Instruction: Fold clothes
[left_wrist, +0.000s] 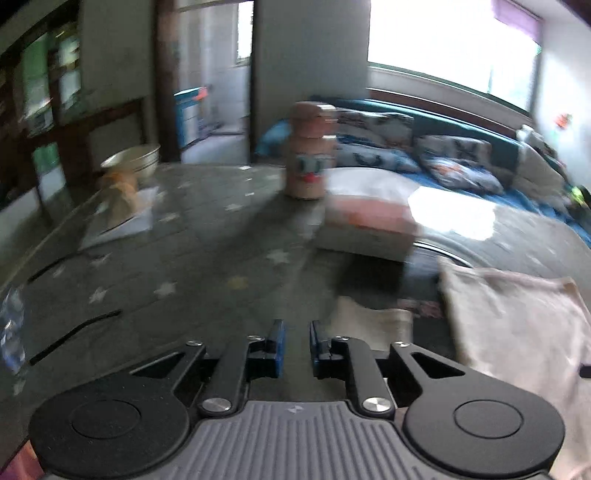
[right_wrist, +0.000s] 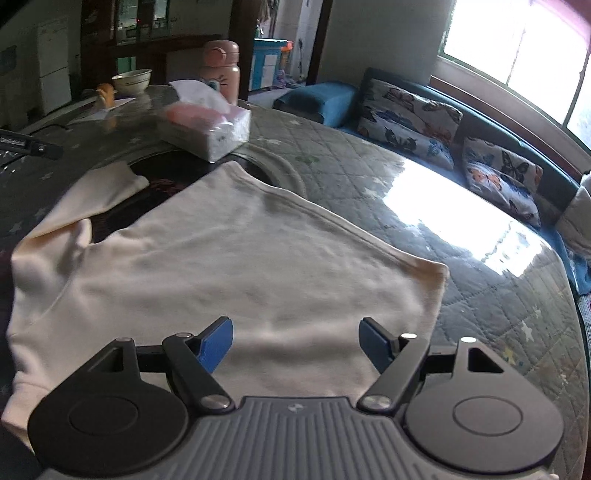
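A cream sweatshirt (right_wrist: 236, 266) lies flat on the glass-topped table (right_wrist: 424, 206), one sleeve reaching toward the far left. My right gripper (right_wrist: 295, 338) is open wide and empty, hovering over the garment's near part. In the blurred left wrist view the garment (left_wrist: 517, 325) lies to the right, with a sleeve end just right of the fingers. My left gripper (left_wrist: 296, 341) has a narrow gap between its blue pads with nothing in it, over bare table to the left of the garment.
A tissue box (right_wrist: 207, 125), a pink bottle (right_wrist: 221, 70), a white bowl (right_wrist: 132, 80) and an orange item on paper (right_wrist: 105, 96) stand at the far side. A sofa with butterfly cushions (right_wrist: 410, 110) runs behind the table. Black cables (left_wrist: 74, 332) lie left.
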